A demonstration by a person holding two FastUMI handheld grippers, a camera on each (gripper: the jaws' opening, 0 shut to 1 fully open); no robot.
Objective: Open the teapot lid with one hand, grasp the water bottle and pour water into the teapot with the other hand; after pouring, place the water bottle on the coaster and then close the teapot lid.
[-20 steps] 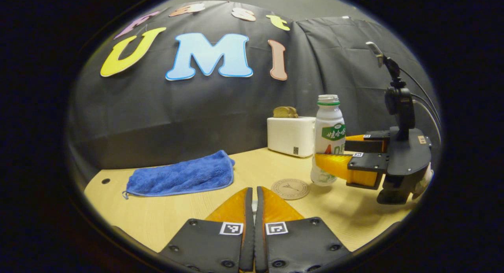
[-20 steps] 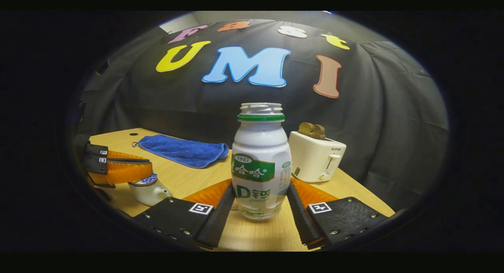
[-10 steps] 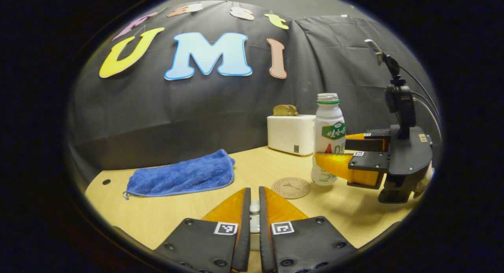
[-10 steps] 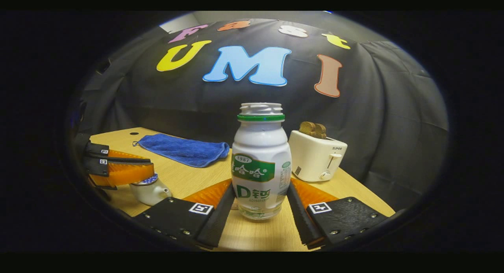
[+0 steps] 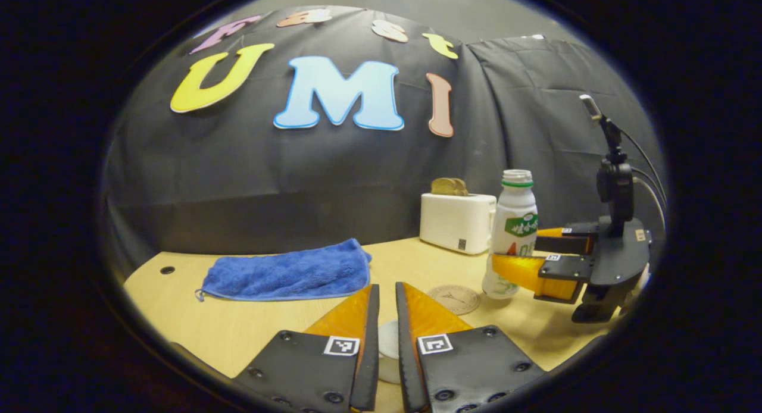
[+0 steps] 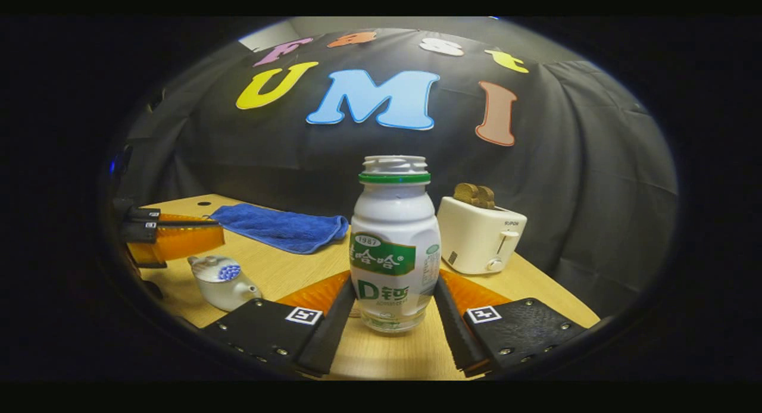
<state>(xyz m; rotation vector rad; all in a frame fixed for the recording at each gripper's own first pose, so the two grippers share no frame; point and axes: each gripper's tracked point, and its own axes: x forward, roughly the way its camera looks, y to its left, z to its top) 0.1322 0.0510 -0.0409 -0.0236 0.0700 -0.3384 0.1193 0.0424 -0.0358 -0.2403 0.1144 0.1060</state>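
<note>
My right gripper (image 6: 390, 306) is clamped on the upright white plastic water bottle (image 6: 394, 246) standing on the wooden table (image 6: 280, 270). My left gripper (image 5: 384, 318) hangs slightly apart above the lidded white porcelain teapot (image 6: 221, 281). A blue towel (image 5: 292, 273) and a white toaster (image 6: 481, 234) stand far behind, and the round coaster (image 5: 455, 298) lies beside the bottle.

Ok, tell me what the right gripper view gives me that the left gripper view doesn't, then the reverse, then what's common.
Right gripper view: the whole teapot, lid on, with the left gripper just above it, and the lever on the toaster.
Left gripper view: the coaster beside the bottle, and the right gripper seen side-on, a finger on each side of the bottle.
Both: bottle, towel, toaster, table.
</note>
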